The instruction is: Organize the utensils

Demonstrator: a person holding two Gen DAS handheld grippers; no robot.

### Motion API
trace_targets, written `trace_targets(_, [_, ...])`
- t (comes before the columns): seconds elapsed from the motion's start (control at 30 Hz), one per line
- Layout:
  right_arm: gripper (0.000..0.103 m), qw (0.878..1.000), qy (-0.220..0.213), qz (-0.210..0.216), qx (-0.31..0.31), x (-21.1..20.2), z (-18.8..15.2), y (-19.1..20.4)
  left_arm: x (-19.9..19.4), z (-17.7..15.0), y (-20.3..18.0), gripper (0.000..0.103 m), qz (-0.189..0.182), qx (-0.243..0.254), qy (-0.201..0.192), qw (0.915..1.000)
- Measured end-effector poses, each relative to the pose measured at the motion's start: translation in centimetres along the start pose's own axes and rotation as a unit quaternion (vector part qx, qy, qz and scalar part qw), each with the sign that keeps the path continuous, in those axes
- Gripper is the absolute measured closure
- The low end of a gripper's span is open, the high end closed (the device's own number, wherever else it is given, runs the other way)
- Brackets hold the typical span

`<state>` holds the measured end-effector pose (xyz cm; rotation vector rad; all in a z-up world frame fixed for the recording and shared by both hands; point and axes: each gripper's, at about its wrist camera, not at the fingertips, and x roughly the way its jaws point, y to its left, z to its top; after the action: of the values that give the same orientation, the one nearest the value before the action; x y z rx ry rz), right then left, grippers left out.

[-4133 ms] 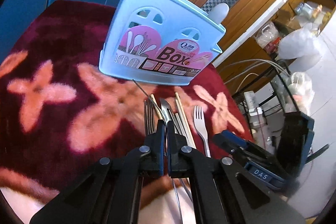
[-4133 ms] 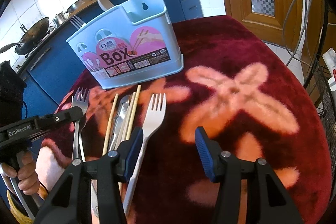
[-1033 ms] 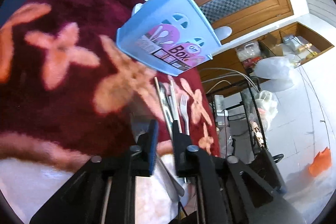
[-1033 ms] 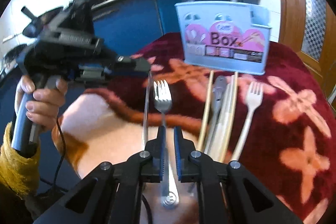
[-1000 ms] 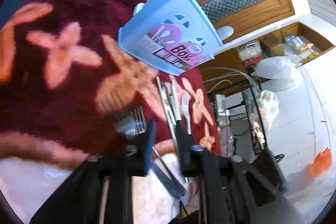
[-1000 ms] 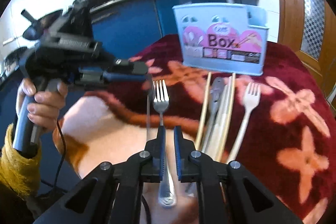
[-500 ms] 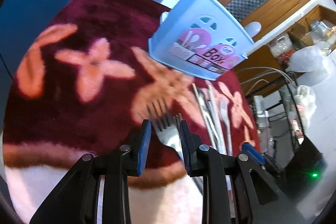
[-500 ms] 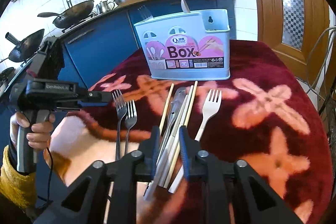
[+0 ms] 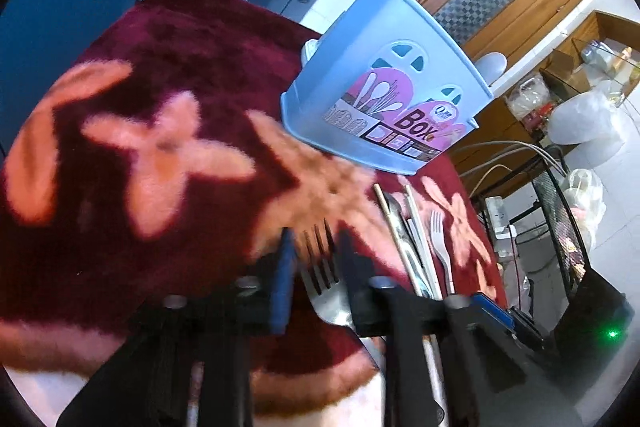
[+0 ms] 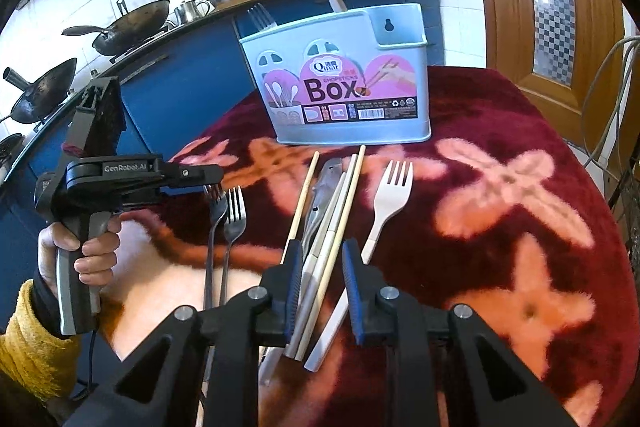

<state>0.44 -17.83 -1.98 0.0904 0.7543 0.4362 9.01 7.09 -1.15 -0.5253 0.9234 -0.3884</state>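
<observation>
Just been closing L gripper (image 9: pixel 316 259) fingers narrow round steel fork (image 9: pixel 320 279) tines nr table's (image 10: pixel 500 107) near-left edge; too blurred to tell if pinching. Holding R gripper (image 10: pixel 322 259), fingers just eased narrowly apart, astride chopsticks (image 10: pixel 348 195) w/o gripping. Probably lining up both for utensil box (image 10: pixel 344 91) at far edge.

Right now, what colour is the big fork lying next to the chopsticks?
The fork is white, probably plastic. It shows best in the right wrist view.
</observation>
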Motion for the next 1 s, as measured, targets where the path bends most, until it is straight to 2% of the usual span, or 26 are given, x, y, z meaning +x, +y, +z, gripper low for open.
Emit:
trace_targets(0.07, [0.080,1.000,0.000,0.000,-0.001,0.1,0.0,0.0,-0.3,0.0,-0.3,0.103,-0.011,0.004,-0.006,0.9999])
trace_targets(0.3, [0.080,1.000,0.004,0.010,-0.013,0.4,0.3,1.2,-2.6,-0.1,-1.5,0.103,-0.005,0.029,-0.030,0.9991])
trace_targets(0.57, [0.079,0.998,0.034,0.040,-0.032,2.2,0.6,3.7,-6.9,0.3,-3.1,0.103,0.052,0.093,-0.081,0.9910])
trace_targets(0.8, [0.079,0.994,0.073,0.066,-0.048,4.5,0.6,5.8,-9.6,1.1,-3.3,0.103,0.078,0.105,-0.118,0.9843])
trace_targets(1.0, [0.079,0.993,0.090,0.048,-0.067,6.3,0.2,7.2,-11.1,1.5,-3.0,0.103,0.093,0.105,-0.139,0.9803])
